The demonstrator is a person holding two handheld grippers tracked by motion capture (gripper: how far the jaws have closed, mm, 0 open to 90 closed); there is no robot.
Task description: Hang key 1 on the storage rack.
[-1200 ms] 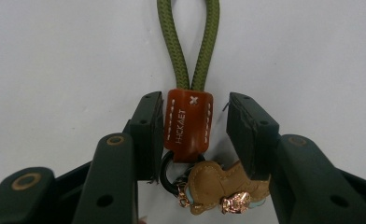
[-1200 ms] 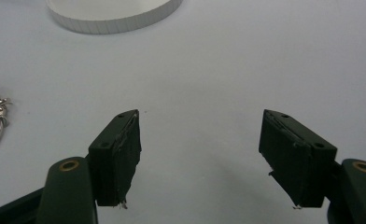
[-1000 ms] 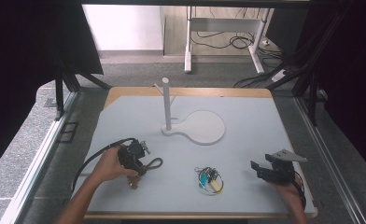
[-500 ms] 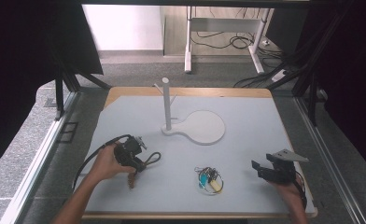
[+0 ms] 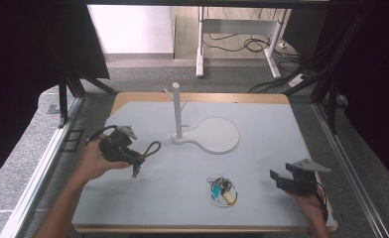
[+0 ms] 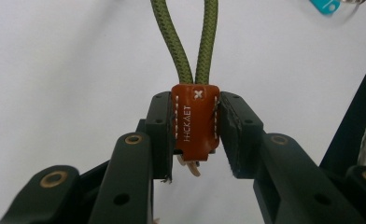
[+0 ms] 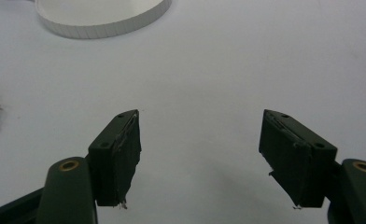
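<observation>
Left gripper view: left gripper (image 6: 196, 140) clamped on leather tab (image 6: 195, 119) of green cord loop (image 6: 190, 42), loop pointing straight ahead, peg stand (image 5: 177, 111) beyond; right gripper (image 7: 209, 154) open.

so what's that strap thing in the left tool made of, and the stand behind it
The tab clamped in the left tool looks like tan-brown leather: smooth, slightly glossy, with pale edge stitching and stamped lettering. The loop above it looks like woven olive-green cord, going by its braided texture. The stand appears to be matte white plastic, possibly printed; faint ridges line its base rim in the right gripper view.
</observation>
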